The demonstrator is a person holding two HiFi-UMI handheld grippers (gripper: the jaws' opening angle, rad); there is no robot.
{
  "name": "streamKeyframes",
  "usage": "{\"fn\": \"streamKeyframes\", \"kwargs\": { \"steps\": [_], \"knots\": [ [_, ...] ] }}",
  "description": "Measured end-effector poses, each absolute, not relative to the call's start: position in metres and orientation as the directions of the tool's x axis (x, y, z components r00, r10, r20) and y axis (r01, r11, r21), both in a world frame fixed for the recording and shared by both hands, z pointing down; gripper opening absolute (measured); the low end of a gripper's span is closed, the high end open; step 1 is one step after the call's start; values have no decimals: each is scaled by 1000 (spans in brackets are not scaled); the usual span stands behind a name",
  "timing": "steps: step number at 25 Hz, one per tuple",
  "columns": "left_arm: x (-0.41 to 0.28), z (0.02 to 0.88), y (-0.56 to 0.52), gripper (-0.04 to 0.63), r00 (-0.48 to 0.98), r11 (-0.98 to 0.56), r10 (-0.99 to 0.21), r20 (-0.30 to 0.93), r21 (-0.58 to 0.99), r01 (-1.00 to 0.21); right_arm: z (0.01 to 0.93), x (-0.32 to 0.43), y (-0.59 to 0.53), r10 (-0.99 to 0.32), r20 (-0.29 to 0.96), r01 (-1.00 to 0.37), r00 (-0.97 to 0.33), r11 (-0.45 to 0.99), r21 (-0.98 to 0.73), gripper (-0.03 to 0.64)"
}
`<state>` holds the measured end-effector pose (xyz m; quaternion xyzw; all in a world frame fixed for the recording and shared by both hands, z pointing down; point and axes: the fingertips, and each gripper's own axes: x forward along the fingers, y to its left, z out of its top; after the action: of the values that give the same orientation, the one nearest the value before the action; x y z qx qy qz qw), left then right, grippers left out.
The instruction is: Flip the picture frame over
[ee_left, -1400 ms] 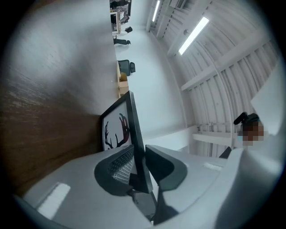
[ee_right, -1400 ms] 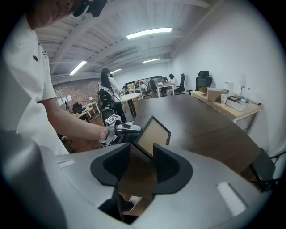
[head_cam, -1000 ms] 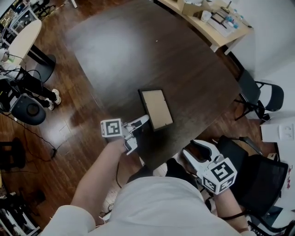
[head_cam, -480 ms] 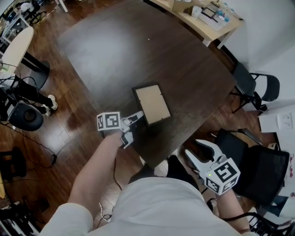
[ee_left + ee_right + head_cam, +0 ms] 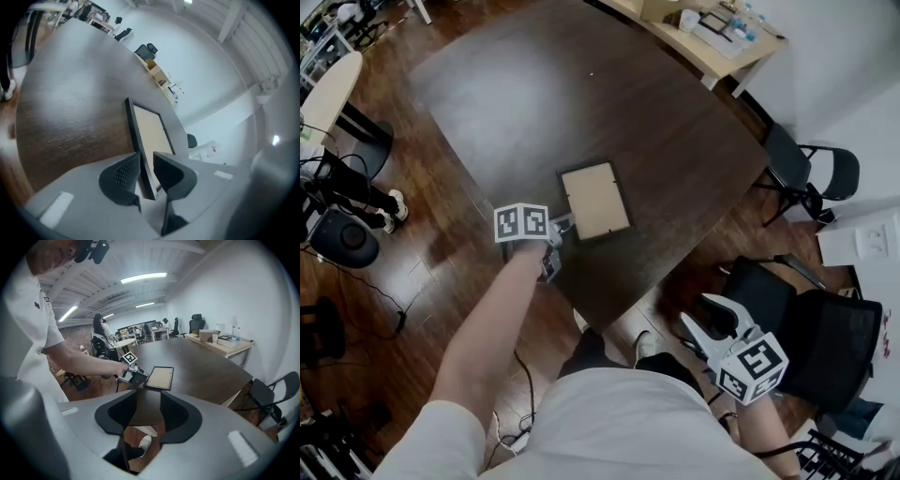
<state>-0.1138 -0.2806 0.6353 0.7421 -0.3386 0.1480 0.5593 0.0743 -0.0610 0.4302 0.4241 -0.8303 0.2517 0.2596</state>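
A black picture frame (image 5: 593,201) with a beige panel facing up lies near the front-left edge of the dark table (image 5: 581,103). My left gripper (image 5: 561,228) reaches it from the left and is shut on its near edge. In the left gripper view the thin black edge of the frame (image 5: 149,133) sits pinched between the two dark pads of the left gripper (image 5: 146,176). My right gripper (image 5: 717,323) hangs open off the table, low at the right, holding nothing. In the right gripper view the frame (image 5: 159,377) lies beyond the right gripper (image 5: 149,411), with the left gripper (image 5: 133,375) at its edge.
Black chairs (image 5: 811,169) (image 5: 806,328) stand at the table's right side. A light wooden desk (image 5: 712,37) with small items runs along the far wall. A round white table (image 5: 328,84) and cables sit on the wood floor to the left.
My left gripper has moved in from the frame's corner and closed on its edge. The right gripper has hardly moved. The head view has shifted a little.
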Motion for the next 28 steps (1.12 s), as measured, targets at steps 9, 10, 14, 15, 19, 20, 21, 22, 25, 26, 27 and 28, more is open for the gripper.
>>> {"fn": "streamKeyframes", "kwargs": {
  "steps": [9,10,14,15,19,20,21,22,25,26,27,28],
  "knots": [
    [-104,530,-212,80,682,-361,-564,466,604,-711,419,115,-18,-618,563,-806,-549,570,-161,160],
    [-99,517,-190,80,681,-392,-578,450,579,-715,419,122,-8,-618,554,-798,-558,582,-155,160],
    [-70,464,-88,64,696,-482,-622,359,525,-702,423,144,36,-595,515,-752,-617,638,-164,160],
    [-62,453,-60,61,702,-495,-626,338,524,-693,424,149,48,-586,508,-740,-631,652,-167,160],
    [-37,427,52,54,703,-504,-645,301,524,-687,432,160,97,-526,509,-678,-682,715,-169,160],
    [-32,423,76,54,691,-511,-653,311,492,-705,434,162,108,-511,511,-663,-692,729,-169,160],
    [-27,420,98,54,681,-525,-656,325,452,-721,435,164,118,-499,512,-651,-699,740,-167,160],
    [-23,417,118,54,678,-542,-653,337,418,-730,435,165,128,-493,511,-642,-704,749,-162,160],
    [-23,405,164,54,686,-557,-646,335,408,-723,431,161,152,-499,493,-632,-713,761,-145,160],
    [-26,399,175,54,685,-554,-652,324,414,-722,428,159,159,-505,485,-632,-714,763,-135,160],
    [-29,394,184,54,683,-552,-660,312,416,-723,424,157,166,-511,479,-632,-714,765,-124,160],
    [-32,388,192,54,682,-554,-667,299,414,-723,421,154,172,-515,474,-631,-714,767,-116,160]
  ]
}}
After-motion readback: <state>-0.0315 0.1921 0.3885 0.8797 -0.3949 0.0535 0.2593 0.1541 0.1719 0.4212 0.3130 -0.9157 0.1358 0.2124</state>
